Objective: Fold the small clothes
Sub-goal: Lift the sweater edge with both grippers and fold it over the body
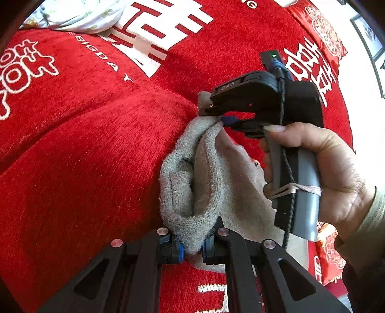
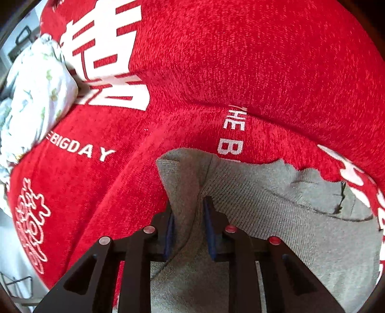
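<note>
Red chenille bedding with white lettering fills both views and carries everything; it reads as a bed or sofa cover, swelling in soft ridges. At its far left corner lies a pale floral bundle, apart from the work.

Right of centre on the cover sits the task's thing, a grey knitted garment, small and loosely bunched. The left gripper has its jaws narrow and clamped on a doubled lump of the garment's near edge, blue pads pressing the knit on both sides. Further right, the right gripper, held by a hand in an olive sleeve, pinches the garment's far corner, lifted a little off the cover.

As a judgement, the fold is only begun: the cloth hangs between two grips in a slack, rumpled loop, no flat crease shows, and the laying down, squaring and smoothing are all left to do. No finished pile can be seen.

The left wrist view alone shows the person's hand, the whole right tool from outside, and how the garment arches between the two holds. The right wrist view instead looks down its own fingers: the right gripper has a ridge of grey knit between fairly narrow jaws, and to the right the garment spreads flat over the cover, with a dark seam or stitched mark near its right edge that the other view barely gives.
</note>
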Demonstrator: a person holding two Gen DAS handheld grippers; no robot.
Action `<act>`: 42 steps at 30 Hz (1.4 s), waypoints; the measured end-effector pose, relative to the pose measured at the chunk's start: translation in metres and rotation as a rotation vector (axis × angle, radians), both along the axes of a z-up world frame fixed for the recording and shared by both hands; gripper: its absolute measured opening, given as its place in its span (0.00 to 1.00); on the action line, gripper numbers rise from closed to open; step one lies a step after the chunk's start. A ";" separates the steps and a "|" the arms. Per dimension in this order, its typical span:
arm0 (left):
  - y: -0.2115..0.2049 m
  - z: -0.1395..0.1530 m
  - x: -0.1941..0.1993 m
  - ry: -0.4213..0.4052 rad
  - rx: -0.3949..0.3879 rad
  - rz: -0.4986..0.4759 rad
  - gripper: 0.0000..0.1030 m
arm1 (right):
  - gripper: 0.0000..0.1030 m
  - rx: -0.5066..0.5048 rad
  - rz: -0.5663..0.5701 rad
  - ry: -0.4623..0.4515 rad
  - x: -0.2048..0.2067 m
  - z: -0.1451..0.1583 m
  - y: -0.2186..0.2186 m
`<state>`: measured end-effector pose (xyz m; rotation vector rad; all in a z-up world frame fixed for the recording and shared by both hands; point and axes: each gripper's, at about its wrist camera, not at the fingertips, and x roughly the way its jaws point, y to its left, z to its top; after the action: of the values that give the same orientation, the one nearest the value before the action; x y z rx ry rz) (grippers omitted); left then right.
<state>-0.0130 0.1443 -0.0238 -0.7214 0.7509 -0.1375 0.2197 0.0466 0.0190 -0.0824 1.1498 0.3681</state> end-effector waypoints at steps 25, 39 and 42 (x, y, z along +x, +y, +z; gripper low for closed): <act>-0.067 0.065 -0.012 -0.019 0.250 -0.075 0.10 | 0.22 0.300 -0.027 -0.016 -0.021 0.060 -0.089; -0.123 0.092 -0.007 -0.061 0.297 -0.175 0.10 | 0.22 0.444 -0.047 -0.008 -0.026 0.080 -0.157; -0.139 0.096 -0.007 -0.066 0.310 -0.204 0.10 | 0.22 0.467 -0.056 -0.010 -0.026 0.085 -0.172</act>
<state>-0.0198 0.0051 0.0727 -0.3433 0.7607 -0.2233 0.1934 -0.1249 0.1040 0.3559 1.0287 0.5768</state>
